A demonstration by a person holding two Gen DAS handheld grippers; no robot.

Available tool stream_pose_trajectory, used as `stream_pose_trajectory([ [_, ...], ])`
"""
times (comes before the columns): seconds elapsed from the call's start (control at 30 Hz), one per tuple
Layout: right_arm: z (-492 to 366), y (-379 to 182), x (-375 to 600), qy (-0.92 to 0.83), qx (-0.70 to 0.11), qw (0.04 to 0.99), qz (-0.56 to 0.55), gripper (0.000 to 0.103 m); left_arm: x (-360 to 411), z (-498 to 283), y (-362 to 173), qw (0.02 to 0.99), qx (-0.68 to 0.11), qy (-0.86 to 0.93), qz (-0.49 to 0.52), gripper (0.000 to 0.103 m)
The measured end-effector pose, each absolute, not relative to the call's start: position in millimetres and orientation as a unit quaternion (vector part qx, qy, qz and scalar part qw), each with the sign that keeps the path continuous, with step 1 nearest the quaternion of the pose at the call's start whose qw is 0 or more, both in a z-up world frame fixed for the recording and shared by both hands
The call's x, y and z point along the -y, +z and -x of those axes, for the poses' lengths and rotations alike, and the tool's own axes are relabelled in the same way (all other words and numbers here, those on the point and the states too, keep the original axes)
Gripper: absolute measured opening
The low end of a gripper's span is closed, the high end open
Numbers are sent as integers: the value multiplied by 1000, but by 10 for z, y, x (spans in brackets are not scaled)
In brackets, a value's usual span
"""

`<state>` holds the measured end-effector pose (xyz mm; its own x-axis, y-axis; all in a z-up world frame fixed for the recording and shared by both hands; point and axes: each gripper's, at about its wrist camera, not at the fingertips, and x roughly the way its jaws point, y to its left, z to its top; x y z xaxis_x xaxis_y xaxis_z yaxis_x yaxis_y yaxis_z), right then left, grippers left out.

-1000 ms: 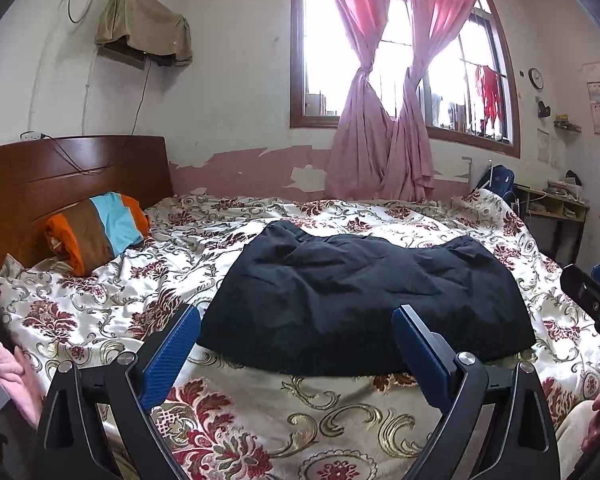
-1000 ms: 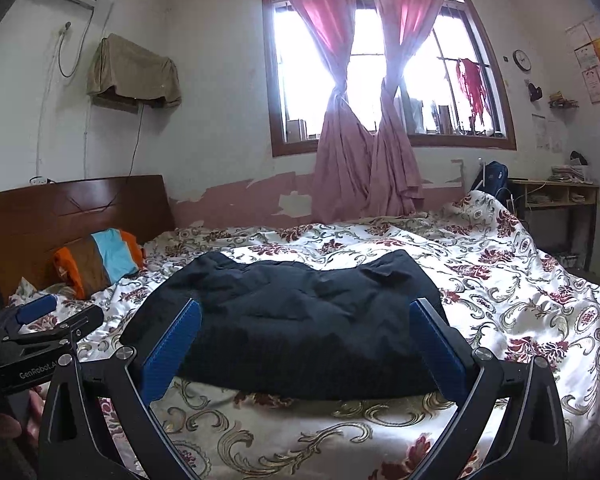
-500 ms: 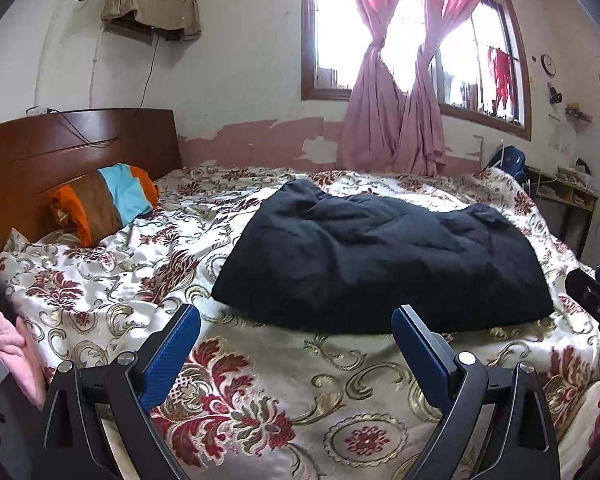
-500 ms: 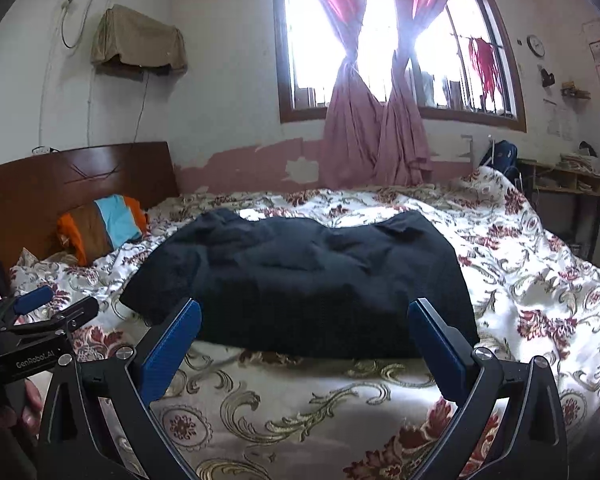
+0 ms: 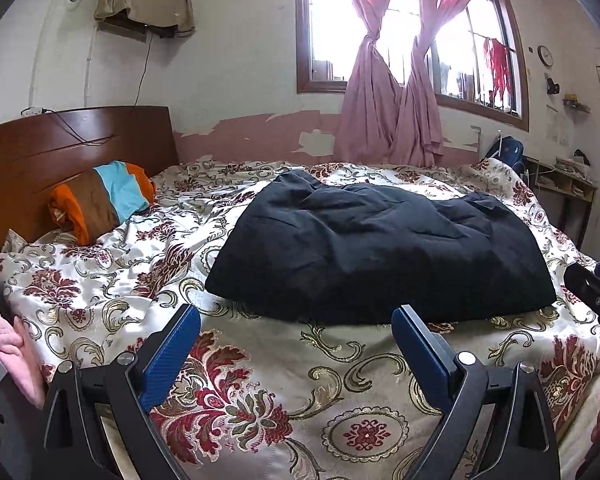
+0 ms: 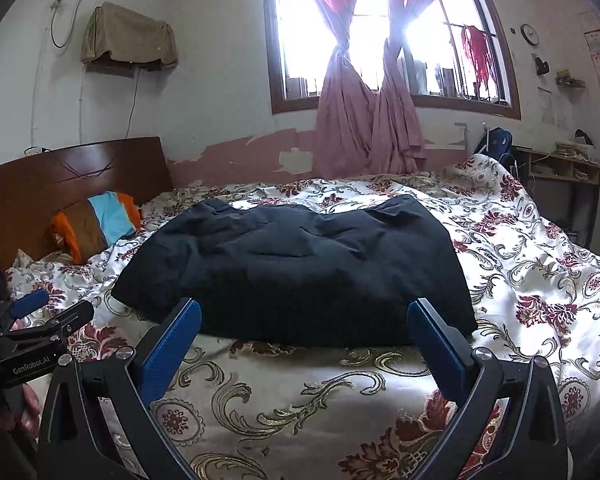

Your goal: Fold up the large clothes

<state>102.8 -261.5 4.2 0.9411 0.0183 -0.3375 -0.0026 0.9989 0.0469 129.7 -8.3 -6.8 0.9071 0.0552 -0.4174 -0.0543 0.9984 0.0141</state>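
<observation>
Bed with the floral quilt carries everything; headboard at its left end, striped pillow in the corner by it. Black garment lies mid-bed, a bit toward the near edge, already a thick compact slab — rounded near hem, layers stacked, two small corners poking up on the far side. It reads as folded at least once, possibly more; can't tell the layer count from here, and the surface is lumpy, not smoothed. Left gripper hovers over the bare quilt at the near edge, just short of the near hem, jaws spread wide, nothing between them. Right gripper same story — spread wide and empty, its tips lined up on the near hem without visibly touching cloth. My read: mid-to-late in the task. Left to do, probably: one more fold across the width or a tidy-up of the edges, unless this counts as final.
</observation>
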Motion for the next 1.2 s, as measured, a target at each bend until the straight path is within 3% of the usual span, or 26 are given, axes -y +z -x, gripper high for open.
stream_pose_trajectory([
  [1.2, -997, 36, 2605, 7, -171, 985, -27, 101, 104, -1300, -79, 977, -213, 28, -1, 97],
])
